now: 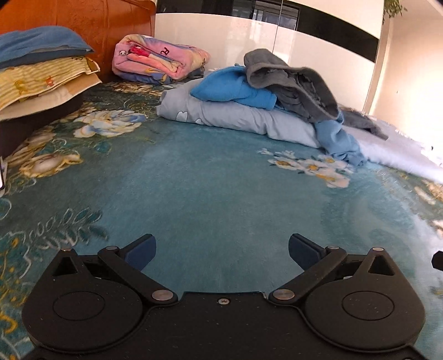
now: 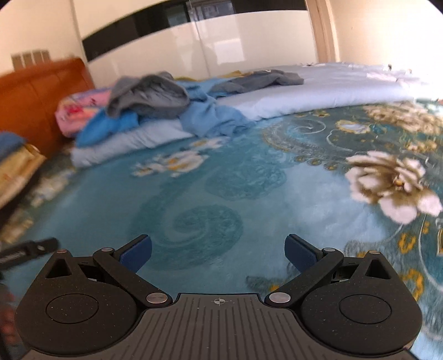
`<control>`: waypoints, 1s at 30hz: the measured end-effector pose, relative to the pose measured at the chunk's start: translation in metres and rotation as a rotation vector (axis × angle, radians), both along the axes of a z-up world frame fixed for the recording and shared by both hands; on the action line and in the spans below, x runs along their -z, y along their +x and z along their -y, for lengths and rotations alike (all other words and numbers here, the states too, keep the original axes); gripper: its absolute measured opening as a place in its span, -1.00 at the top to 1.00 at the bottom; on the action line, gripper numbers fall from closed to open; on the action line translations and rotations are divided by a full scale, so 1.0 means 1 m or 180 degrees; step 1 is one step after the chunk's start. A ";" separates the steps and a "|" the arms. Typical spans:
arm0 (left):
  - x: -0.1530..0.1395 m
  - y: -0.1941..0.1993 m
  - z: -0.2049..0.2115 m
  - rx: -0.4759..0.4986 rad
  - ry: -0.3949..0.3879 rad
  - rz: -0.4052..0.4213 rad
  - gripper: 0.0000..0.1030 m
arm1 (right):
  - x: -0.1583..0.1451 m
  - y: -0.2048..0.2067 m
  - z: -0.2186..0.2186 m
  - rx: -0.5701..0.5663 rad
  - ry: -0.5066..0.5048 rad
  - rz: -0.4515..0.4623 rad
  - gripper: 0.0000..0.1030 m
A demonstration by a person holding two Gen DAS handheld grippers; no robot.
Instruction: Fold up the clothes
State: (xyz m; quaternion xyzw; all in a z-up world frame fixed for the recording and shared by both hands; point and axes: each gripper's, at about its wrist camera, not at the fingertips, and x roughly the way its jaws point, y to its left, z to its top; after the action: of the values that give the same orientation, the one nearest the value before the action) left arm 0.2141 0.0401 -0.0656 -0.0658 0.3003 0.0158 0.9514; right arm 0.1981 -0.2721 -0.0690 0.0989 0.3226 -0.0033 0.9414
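Left wrist view: left hand-held gripper spread apart, empty, over the teal bedspread. Grey garment crumpled upper centre on a blue garment, long axis running upper-left to lower-right. Right hand-held gripper likewise apart, empty.

Teal floral bedspread, blue and grey clothes

White-and-gold flowers pattern the bedspread; a grey garment lies on bright blue cloth and a pale blue pillow; the pink printed blanket meets an orange headboard.
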 end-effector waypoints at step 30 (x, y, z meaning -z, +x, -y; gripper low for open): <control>0.021 0.019 0.002 -0.0022 0.0119 -0.0161 -0.97 | 0.036 0.026 -0.010 0.0091 -0.0404 -0.0161 -1.00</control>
State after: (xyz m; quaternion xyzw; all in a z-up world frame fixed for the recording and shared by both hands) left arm 0.2333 0.0379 -0.0870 -0.0486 0.3237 0.0263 0.9445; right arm 0.2244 -0.2621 -0.1053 0.0436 0.3440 -0.0397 0.9371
